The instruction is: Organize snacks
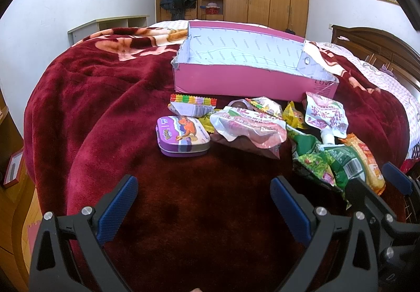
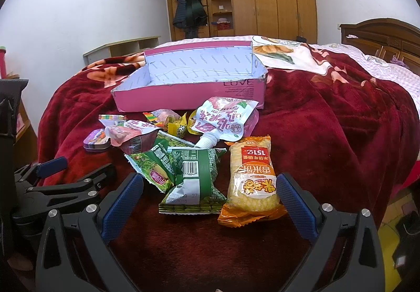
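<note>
An empty pink cardboard box (image 1: 244,83) (image 2: 189,100) lies on the red blanket behind a pile of snacks. Nearest my left gripper (image 1: 204,202) is a purple tin (image 1: 182,136) (image 2: 95,141), with a pink-white pouch (image 1: 249,129) beside it. My left gripper stands open over bare blanket, short of the tin. My right gripper (image 2: 210,202) is open too, its fingers flanking a green packet (image 2: 194,181) and an orange rice-cracker pack (image 2: 250,176) without touching them. A white spouted pouch (image 2: 223,118) (image 1: 325,116) lies further back.
The red blanket (image 1: 105,97) (image 2: 328,121) covers a bed with a wooden headboard (image 2: 380,37) at right. The right gripper's fingers (image 1: 396,179) show at the left view's right edge, the left gripper (image 2: 52,168) at the right view's left. Wardrobes stand behind.
</note>
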Tool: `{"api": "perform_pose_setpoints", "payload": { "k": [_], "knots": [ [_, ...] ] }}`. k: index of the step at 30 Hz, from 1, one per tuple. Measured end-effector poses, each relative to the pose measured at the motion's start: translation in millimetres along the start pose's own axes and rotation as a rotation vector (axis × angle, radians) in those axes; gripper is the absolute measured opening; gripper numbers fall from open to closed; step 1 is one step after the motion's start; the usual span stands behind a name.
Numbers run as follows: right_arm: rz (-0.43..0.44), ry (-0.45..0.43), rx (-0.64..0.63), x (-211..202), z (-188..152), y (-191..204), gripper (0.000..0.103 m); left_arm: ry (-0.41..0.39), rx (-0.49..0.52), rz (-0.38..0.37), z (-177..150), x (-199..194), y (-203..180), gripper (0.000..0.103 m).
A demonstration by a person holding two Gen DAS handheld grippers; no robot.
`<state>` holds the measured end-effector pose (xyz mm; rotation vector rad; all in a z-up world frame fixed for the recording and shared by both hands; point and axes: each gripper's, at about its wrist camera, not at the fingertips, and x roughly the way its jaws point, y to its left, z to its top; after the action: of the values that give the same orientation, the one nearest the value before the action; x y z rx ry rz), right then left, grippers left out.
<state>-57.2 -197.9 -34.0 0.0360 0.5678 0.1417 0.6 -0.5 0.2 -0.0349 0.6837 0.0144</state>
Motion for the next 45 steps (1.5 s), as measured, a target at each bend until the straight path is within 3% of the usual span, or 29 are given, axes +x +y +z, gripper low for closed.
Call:
{"api": "perform_pose_setpoints", "payload": {
  "k": [45],
  "knots": [
    [0.002,0.002,0.003,-0.1,0.4,-0.9,0.103,0.003,0.001,0.003,-1.1,-2.2,-2.7,0.103]
  ]
}}
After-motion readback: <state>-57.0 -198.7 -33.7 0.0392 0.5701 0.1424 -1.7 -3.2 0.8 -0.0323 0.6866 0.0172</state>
